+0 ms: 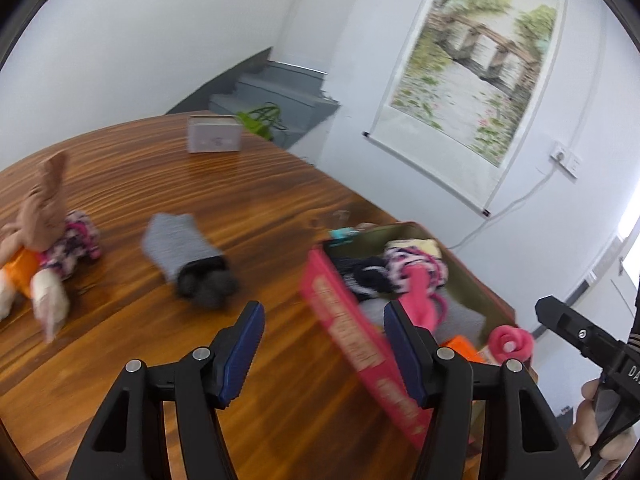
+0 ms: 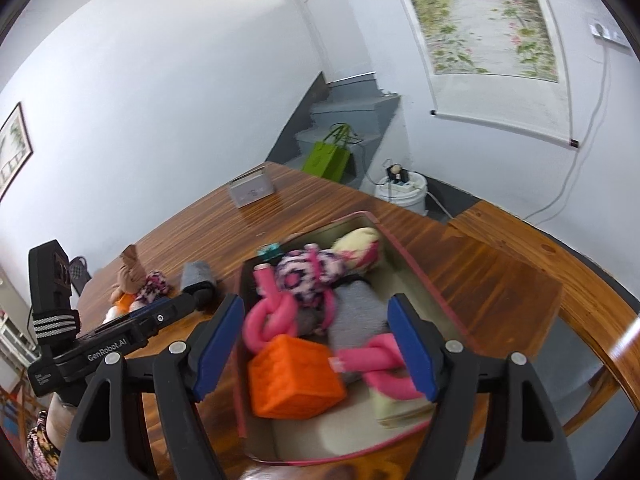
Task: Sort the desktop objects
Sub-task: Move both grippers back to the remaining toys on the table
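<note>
A pink-rimmed box (image 2: 404, 248) on the wooden table holds a pink knotted foam tube (image 2: 272, 312), an orange cube (image 2: 294, 376), a patterned plush (image 2: 308, 272), grey cloth and a pale yellow item. My right gripper (image 2: 316, 348) hangs open above the box with nothing between its fingers. My left gripper (image 1: 324, 354) is open and empty over the table, at the box's (image 1: 344, 336) left wall. A grey and black sock roll (image 1: 188, 256) lies on the table ahead of it. Further left lie a stuffed toy and a patterned bundle (image 1: 48, 240).
A small white tin (image 1: 215, 134) stands at the table's far side. A green bag (image 2: 326, 160) and a white bucket (image 2: 404, 192) sit on the floor beyond the table, by grey stairs. A scroll painting hangs on the wall. The other gripper's body (image 2: 100, 340) shows at left.
</note>
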Available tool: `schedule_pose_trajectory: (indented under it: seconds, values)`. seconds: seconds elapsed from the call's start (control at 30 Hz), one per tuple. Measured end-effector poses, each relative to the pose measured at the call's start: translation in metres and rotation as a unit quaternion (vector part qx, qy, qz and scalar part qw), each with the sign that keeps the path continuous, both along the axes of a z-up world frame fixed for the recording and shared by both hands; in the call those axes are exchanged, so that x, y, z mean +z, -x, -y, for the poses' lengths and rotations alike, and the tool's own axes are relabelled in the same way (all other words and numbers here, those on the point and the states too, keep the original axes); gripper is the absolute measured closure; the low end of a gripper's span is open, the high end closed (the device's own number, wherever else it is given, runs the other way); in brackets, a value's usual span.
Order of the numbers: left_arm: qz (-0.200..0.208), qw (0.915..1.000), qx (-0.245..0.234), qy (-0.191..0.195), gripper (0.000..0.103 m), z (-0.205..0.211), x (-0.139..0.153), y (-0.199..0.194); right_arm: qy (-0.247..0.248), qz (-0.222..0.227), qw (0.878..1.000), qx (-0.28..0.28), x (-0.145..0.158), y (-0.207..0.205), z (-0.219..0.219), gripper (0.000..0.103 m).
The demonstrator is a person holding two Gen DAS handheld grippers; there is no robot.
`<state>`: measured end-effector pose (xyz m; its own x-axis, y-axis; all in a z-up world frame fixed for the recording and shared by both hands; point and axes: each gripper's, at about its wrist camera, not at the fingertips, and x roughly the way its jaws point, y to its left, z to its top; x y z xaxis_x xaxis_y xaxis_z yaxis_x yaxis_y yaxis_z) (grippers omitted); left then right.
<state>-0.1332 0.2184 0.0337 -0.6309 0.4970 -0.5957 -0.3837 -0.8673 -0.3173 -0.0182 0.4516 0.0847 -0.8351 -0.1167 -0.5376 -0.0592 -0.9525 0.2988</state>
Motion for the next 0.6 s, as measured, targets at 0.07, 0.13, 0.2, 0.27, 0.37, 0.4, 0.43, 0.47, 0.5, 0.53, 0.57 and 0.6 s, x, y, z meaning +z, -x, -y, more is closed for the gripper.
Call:
schedule_pose_trajectory:
  seconds: [0.07, 0.13, 0.2, 0.27, 0.37, 0.4, 0.43, 0.47, 0.5, 0.53, 0.57, 0.6]
  values:
    - [-0.001, 0.9998, 0.02, 0.002, 0.039, 0.02, -0.002, -0.002, -0.002, 0.0, 1.0, 0.014, 0.0, 0.003, 0.015, 0.025]
    - [0.0, 0.9992, 0.039, 0.003, 0.039, 0.04, -0.005, -0.004, -0.003, 0.002, 1.0, 0.03, 0.0, 0.008, 0.032, 0.025]
    - [0.003, 0.998, 0.062, 0.0, 0.039, 0.065, -0.01, -0.006, -0.004, 0.005, 0.999, 0.048, -0.002, 0.014, 0.051, 0.025]
    - [0.008, 0.9963, 0.085, -0.002, 0.039, 0.091, -0.014, -0.007, -0.004, 0.01, 0.998, 0.065, -0.005, 0.02, 0.069, 0.025]
    - [0.012, 0.992, 0.126, 0.001, 0.039, 0.131, -0.022, -0.01, -0.006, 0.017, 0.996, 0.083, -0.011, 0.032, 0.093, 0.025]
    - [0.014, 0.9901, 0.14, 0.004, 0.039, 0.144, -0.025, -0.011, -0.007, 0.02, 0.996, 0.086, -0.013, 0.038, 0.1, 0.025]
    - [0.015, 0.988, 0.154, 0.008, 0.039, 0.157, -0.029, -0.011, -0.008, 0.022, 0.996, 0.089, -0.016, 0.043, 0.107, 0.025]
    - [0.018, 0.9858, 0.167, 0.012, 0.039, 0.168, -0.032, -0.012, -0.009, 0.025, 0.995, 0.092, -0.018, 0.048, 0.115, 0.025]
    - [0.021, 0.9836, 0.178, 0.015, 0.039, 0.18, -0.035, -0.014, -0.01, 0.027, 0.995, 0.096, -0.02, 0.053, 0.122, 0.025]
    - [0.023, 0.9814, 0.19, 0.017, 0.039, 0.192, -0.039, -0.015, -0.011, 0.03, 0.995, 0.099, -0.022, 0.058, 0.129, 0.025]
    - [0.024, 0.9792, 0.2, 0.018, 0.039, 0.203, -0.041, -0.016, -0.013, 0.033, 0.994, 0.102, -0.025, 0.064, 0.136, 0.025]
    - [0.024, 0.9775, 0.209, 0.019, 0.039, 0.214, -0.043, -0.017, -0.014, 0.035, 0.994, 0.105, -0.027, 0.069, 0.144, 0.025]
